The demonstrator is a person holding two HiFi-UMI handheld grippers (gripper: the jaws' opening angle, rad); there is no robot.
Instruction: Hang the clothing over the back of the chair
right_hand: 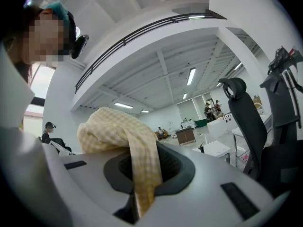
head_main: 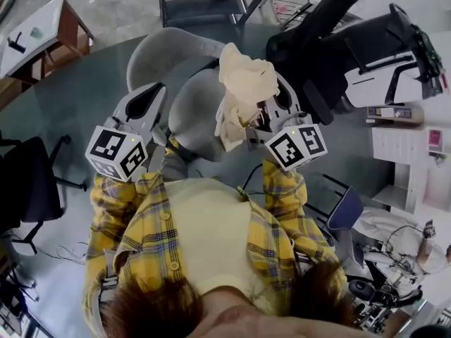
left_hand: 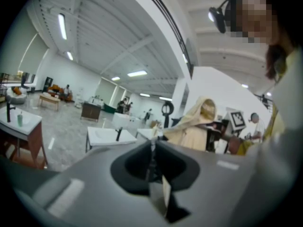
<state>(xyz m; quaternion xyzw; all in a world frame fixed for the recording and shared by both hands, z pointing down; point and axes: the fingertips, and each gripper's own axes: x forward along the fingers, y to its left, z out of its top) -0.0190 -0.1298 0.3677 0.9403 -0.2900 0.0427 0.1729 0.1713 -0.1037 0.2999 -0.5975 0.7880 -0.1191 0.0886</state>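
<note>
- Between the two grippers, clothing [head_main: 243,94] is hanging bunched, long axis downward, from the right gripper [head_main: 271,108], whose jaws are clamping it.
- Left gripper [head_main: 151,97] jaws are pressing together, gripping no cloth.
- Black chair [head_main: 331,48] is standing just right of the clothing, nearer the right gripper.

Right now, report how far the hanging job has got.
Done: the clothing is picked up. In hand: the right gripper is shut on it, bunched; the left gripper is shut, apart from it. Left: draping it over a chair back; the back of the black chair is bare.
</note>
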